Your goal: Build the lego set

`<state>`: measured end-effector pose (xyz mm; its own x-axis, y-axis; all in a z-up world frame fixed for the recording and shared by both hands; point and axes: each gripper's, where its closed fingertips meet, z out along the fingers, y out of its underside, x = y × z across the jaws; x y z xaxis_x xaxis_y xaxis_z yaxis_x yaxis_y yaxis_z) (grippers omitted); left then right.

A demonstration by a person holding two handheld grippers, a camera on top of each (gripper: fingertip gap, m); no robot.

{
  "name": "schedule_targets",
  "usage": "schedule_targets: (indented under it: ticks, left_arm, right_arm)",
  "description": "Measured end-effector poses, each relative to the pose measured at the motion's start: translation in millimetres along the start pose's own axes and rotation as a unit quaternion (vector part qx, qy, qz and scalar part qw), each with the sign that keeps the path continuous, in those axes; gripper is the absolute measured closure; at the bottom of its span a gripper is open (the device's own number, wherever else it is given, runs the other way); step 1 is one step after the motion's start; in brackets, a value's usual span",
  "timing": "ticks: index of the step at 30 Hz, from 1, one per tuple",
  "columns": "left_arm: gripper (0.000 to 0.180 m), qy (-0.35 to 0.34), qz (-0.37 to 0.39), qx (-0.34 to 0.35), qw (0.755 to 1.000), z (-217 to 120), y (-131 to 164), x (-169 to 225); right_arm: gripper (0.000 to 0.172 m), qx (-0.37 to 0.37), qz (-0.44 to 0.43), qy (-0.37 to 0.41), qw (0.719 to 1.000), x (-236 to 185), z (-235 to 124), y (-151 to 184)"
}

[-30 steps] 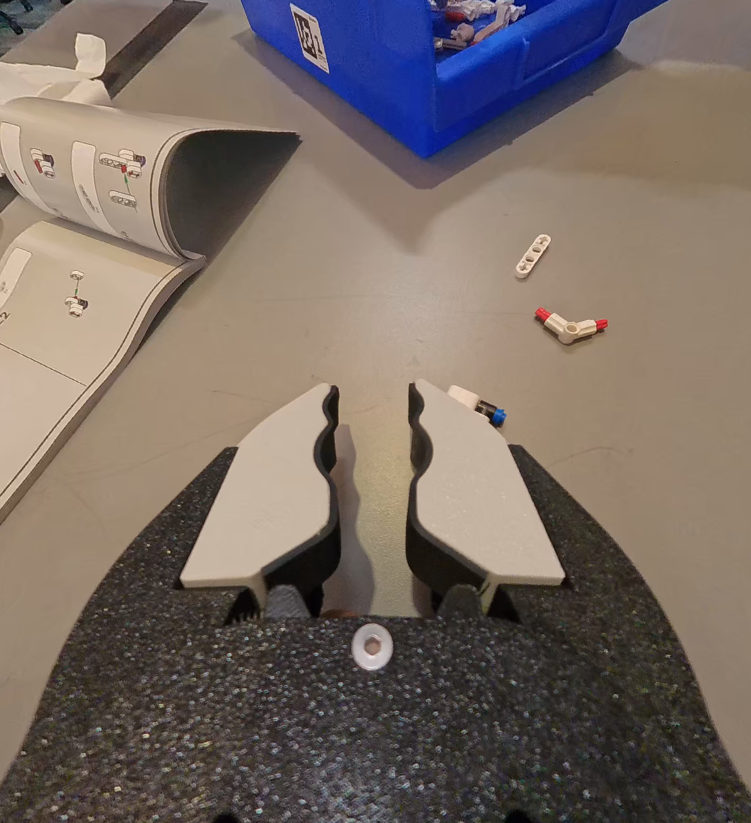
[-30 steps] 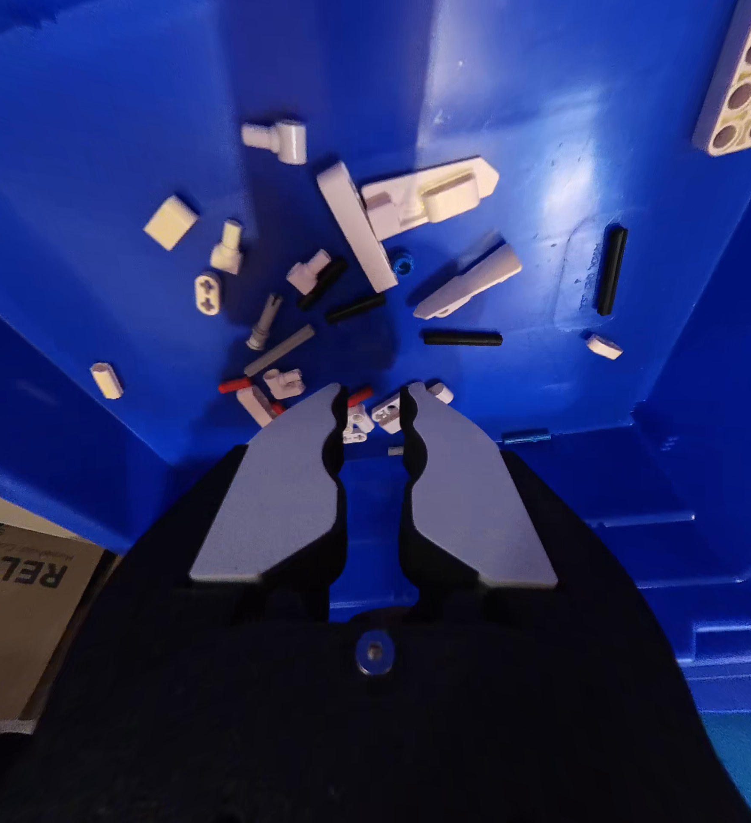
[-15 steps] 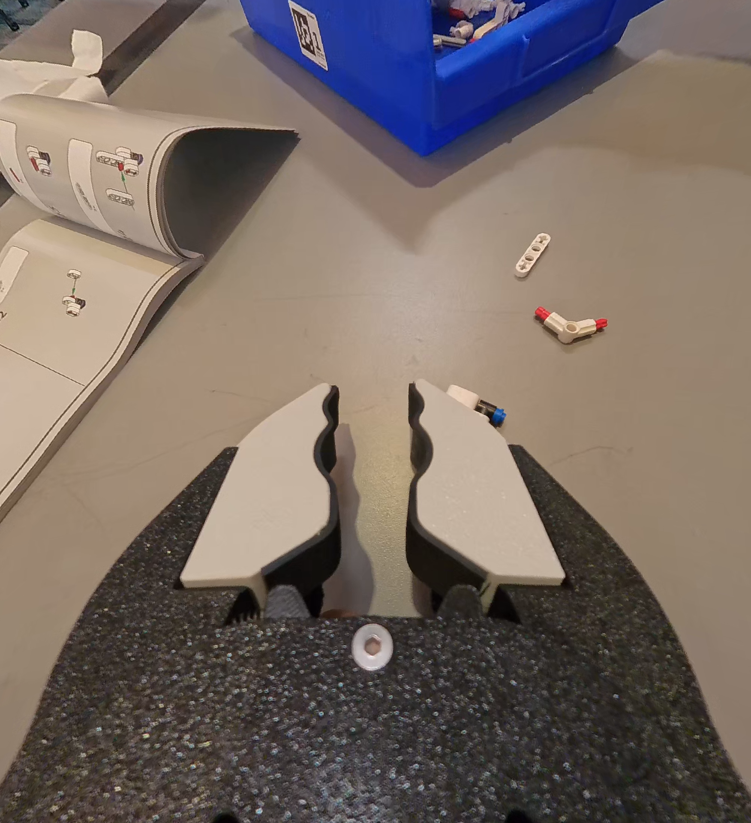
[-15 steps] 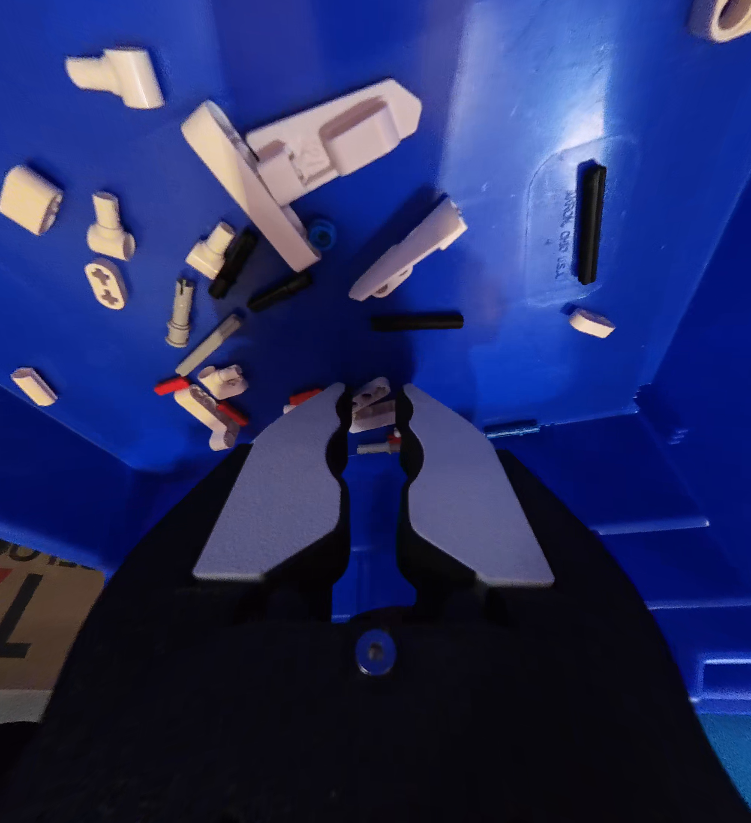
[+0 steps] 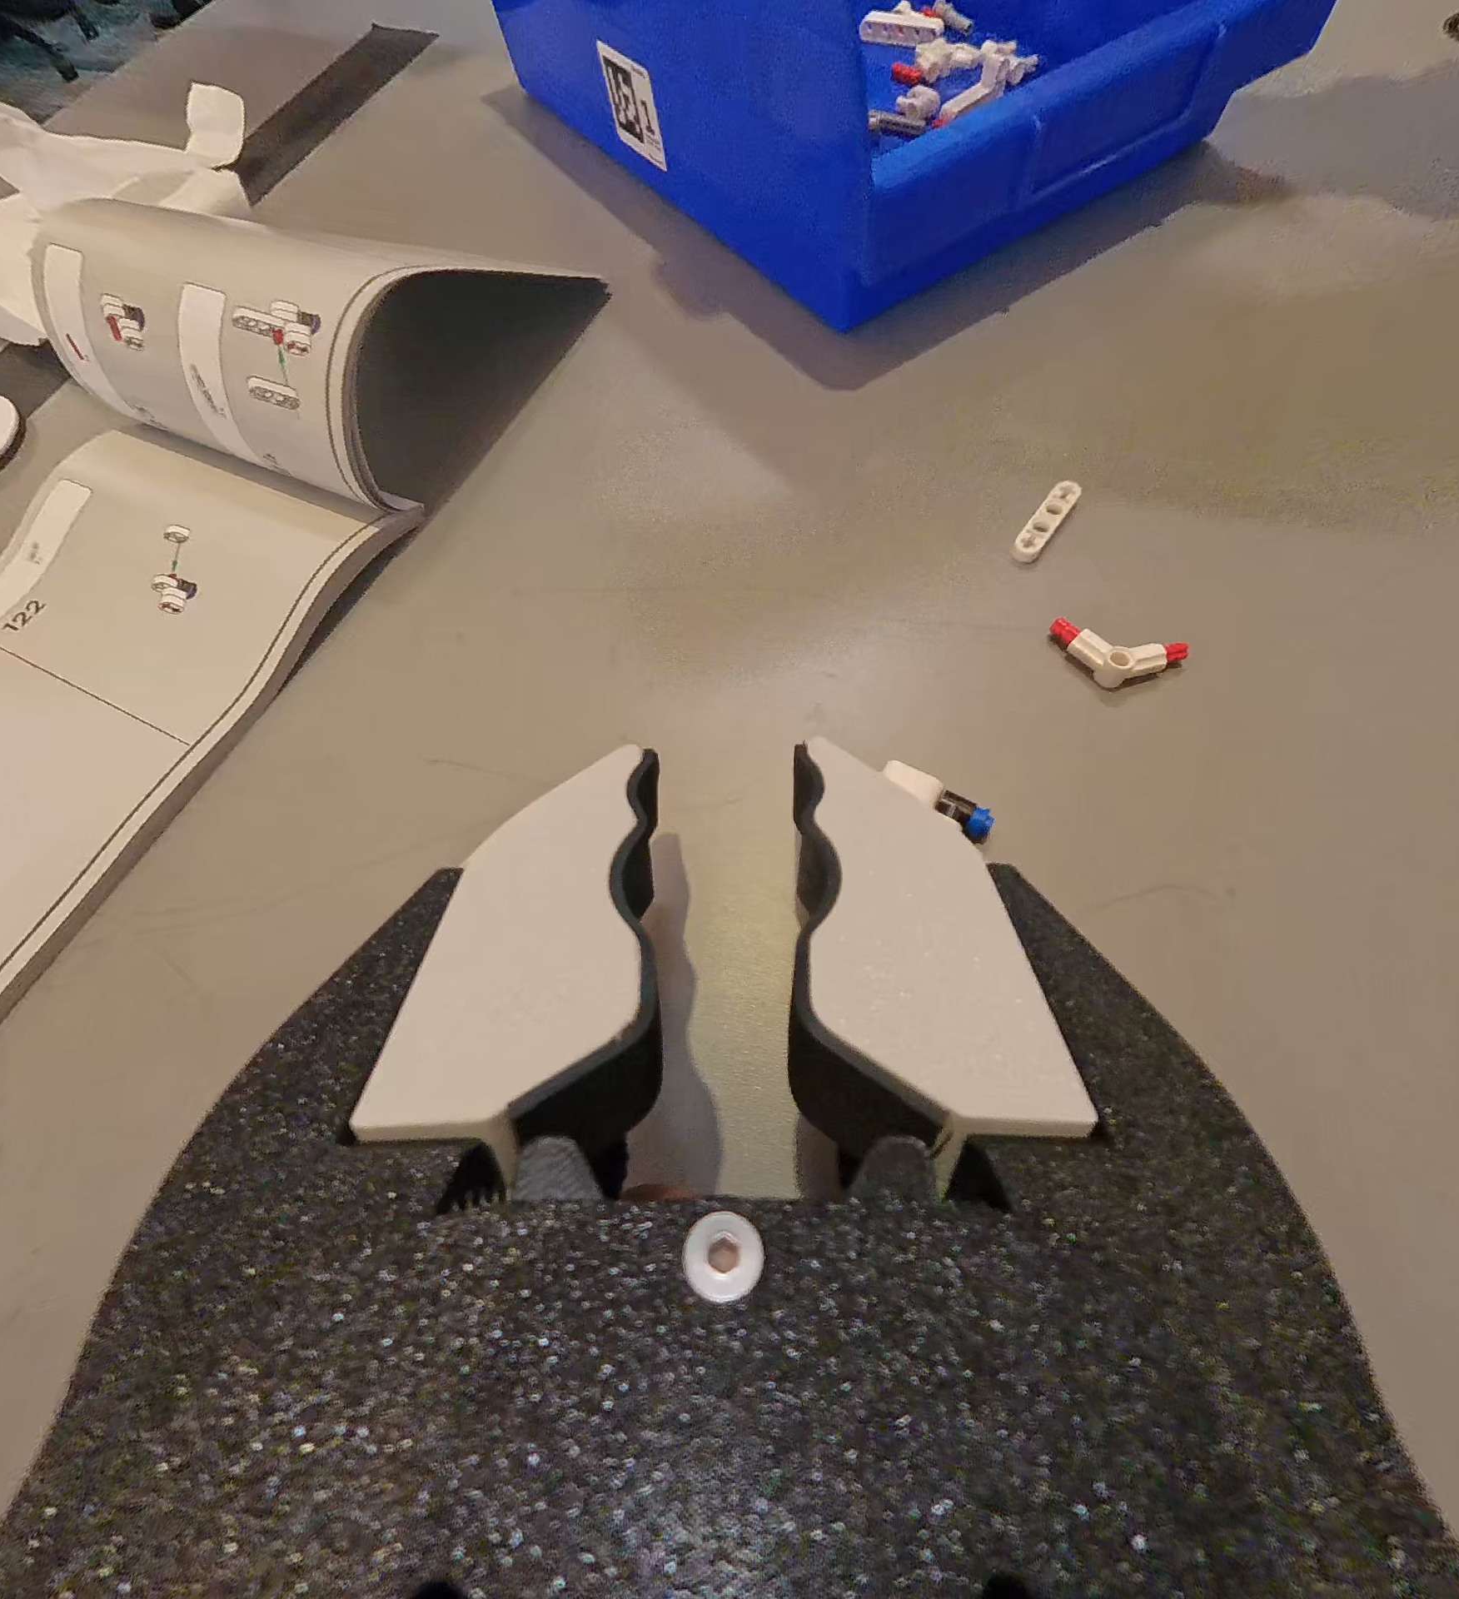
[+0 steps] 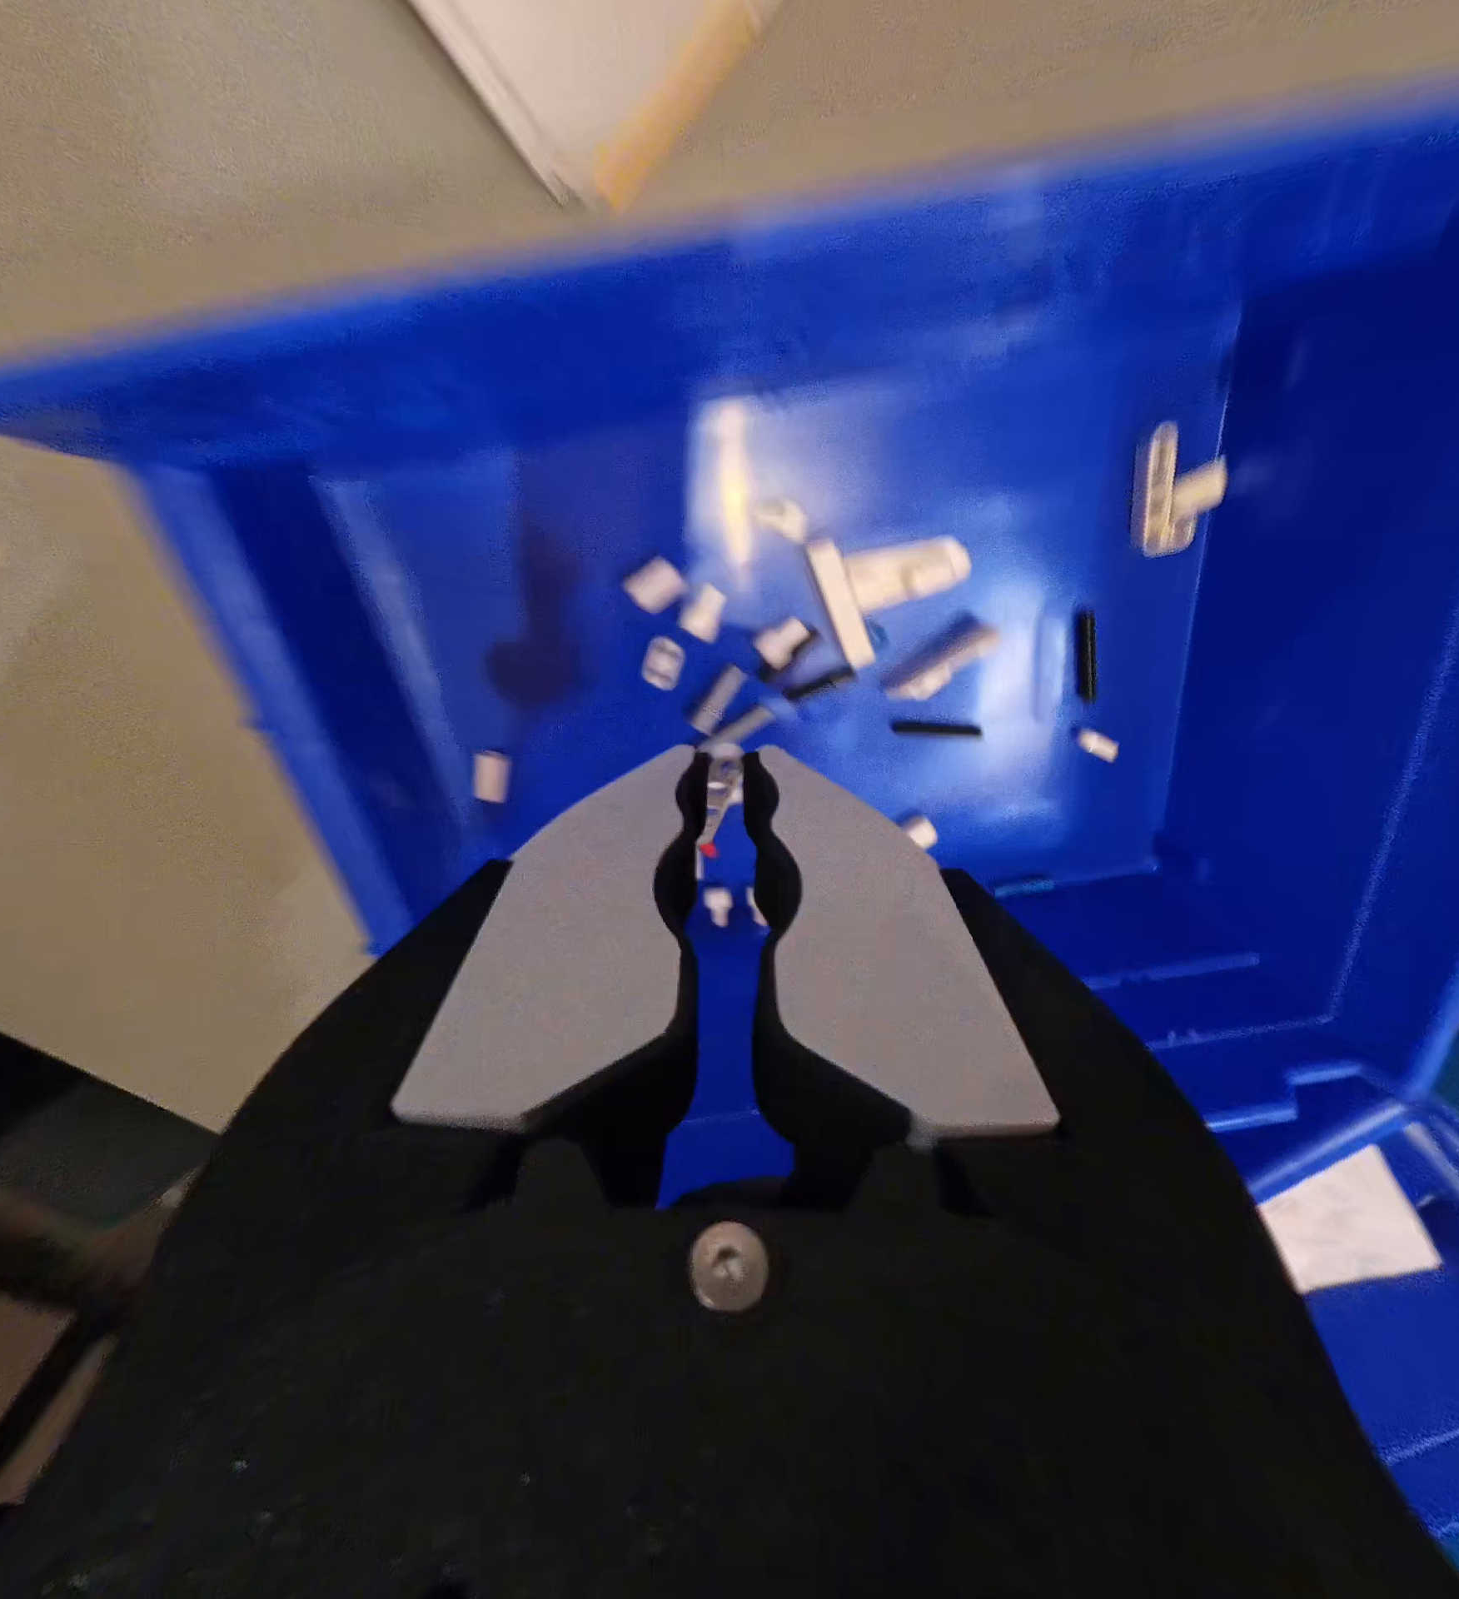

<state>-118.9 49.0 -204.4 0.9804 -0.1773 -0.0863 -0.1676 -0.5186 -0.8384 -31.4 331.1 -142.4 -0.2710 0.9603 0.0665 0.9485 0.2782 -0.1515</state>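
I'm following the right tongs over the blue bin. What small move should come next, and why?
Probably lift the right tongs straight up, clear of the blue bin. Their tips are nearly closed on a small white piece with a red end, and the loose parts lie below, so a slow rise should avoid knocking it.

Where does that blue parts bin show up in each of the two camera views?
Left wrist view: the blue bin sits at the top centre, far across the grey table.
Right wrist view: the bin fills the middle and right, seen from above, blurred.
Shared landmark: the small white pieces lying inside it.
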Motion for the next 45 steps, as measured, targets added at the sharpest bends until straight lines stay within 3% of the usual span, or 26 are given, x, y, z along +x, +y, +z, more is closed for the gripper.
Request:
schedule_targets:
  ticks: [3, 5, 9, 13, 18, 24, 31, 40, 45]
  left_arm:
    - [0.15, 0.001, -0.007, 0.004, 1.0, -1, -1, -1]
    - [0.15, 0.004, -0.011, 0.008, 1.0, -2, -2, -2]
    - [0.15, 0.016, -0.015, 0.017, 1.0, -4, -4, -1]
    - [0.148, 0.048, 0.009, 0.03, 0.998, -9, -8, 8]
    - [0.146, 0.042, 0.005, 0.022, 0.999, -10, -5, 5]
    - [0.15, 0.041, -0.037, 0.007, 0.998, -6, 1, -2]
    - [0.154, 0.098, -0.078, 0.025, 0.992, -11, -3, 5]
    - [0.166, 0.216, -0.142, 0.111, 0.96, -31, -28, 23]
    - [0.17, 0.234, -0.16, 0.129, 0.95, -35, -32, 23]
  right_arm:
    - [0.164, 0.09, -0.076, -0.01, 0.993, -65, -38, -46]
    - [0.164, 0.124, -0.126, -0.037, 0.983, -117, -43, -72]
    - [0.164, 0.139, -0.206, -0.093, 0.964, -206, -12, -108]
    - [0.164, 0.174, -0.209, -0.136, 0.953, -252, 30, -143]
    - [0.164, 0.269, -0.129, -0.177, 0.938, -254, 47, -180]
    - [0.164, 0.3, -0.082, -0.241, 0.919, -254, 57, -182]
    - [0.165, 0.322, -0.093, -0.333, 0.882, -266, 42, -173]
    - [0.165, 0.372, -0.12, -0.409, 0.825, -274, 17, -166]
    - [0.165, 0.402, -0.119, -0.427, 0.801, -271, 6, -166]
